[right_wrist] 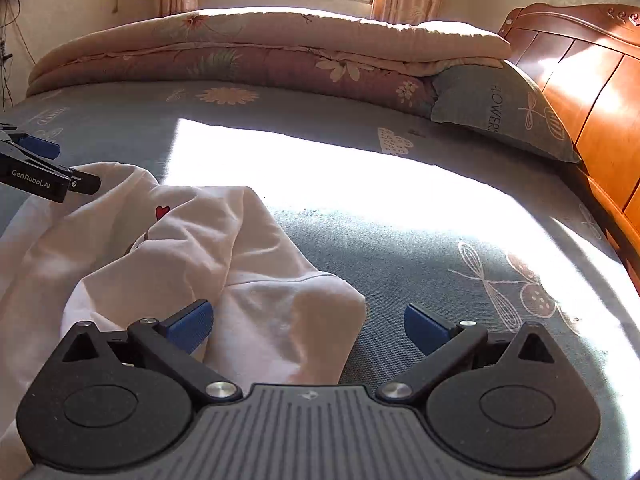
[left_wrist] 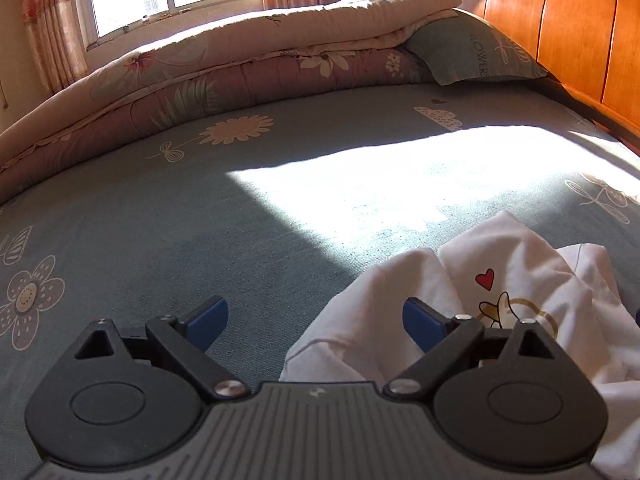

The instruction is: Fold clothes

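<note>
1. The left tool (left_wrist: 315, 324) gapes wide, holding nothing; the crumpled white shirt (left_wrist: 520, 280) lies under and beside its right finger.
2. The right tool (right_wrist: 308, 326) is also spread wide and empty, the shirt's edge under its left finger.
3. The shirt rests on the bed (left_wrist: 160, 220).
4. Beyond lie a folded quilt (right_wrist: 240, 48) and a pillow (right_wrist: 500, 112).

The bed (right_wrist: 360, 240) has a grey-blue flowered sheet. On it lie a crumpled white garment (right_wrist: 180, 260) at 8 o'clock, a folded quilt (right_wrist: 260, 52) at 12, a pillow (right_wrist: 500, 112) at 2.
</note>
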The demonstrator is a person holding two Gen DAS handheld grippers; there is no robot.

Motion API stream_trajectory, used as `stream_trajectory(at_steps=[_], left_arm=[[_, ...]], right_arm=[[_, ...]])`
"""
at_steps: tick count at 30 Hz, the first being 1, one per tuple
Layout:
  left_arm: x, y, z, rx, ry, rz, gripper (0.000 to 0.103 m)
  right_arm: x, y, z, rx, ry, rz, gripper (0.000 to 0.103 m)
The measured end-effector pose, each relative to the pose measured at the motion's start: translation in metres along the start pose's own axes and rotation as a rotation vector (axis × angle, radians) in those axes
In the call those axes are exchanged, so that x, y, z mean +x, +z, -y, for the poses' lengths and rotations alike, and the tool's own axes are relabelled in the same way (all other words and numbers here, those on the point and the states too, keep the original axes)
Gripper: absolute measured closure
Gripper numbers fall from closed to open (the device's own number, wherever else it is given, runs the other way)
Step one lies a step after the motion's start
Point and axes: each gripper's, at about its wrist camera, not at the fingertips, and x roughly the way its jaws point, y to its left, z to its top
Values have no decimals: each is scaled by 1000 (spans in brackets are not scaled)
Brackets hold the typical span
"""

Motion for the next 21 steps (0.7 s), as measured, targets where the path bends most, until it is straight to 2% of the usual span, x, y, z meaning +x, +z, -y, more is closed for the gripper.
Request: stream_trajectory(at_steps=[4,5,10,14,21], left_arm=[[-35,-20,6,4,-117,-14,8],[-46,-27,8,5,-141,-23,8],[-91,-65,17,-37,-238,-90,8],[-120,-98,32,-72,-277,-108,7],[-128,-131,58,-156,-262,-135,7]], right_arm=[[-29,-19,-1,47,161,-21,0],[-36,-26,-4,52,177,-33,0],[-68,-70,-20,45,152,-104,0],[-89,-98,-30,97,182,-132,0],[-95,-116,-69,69,239,-125,0]])
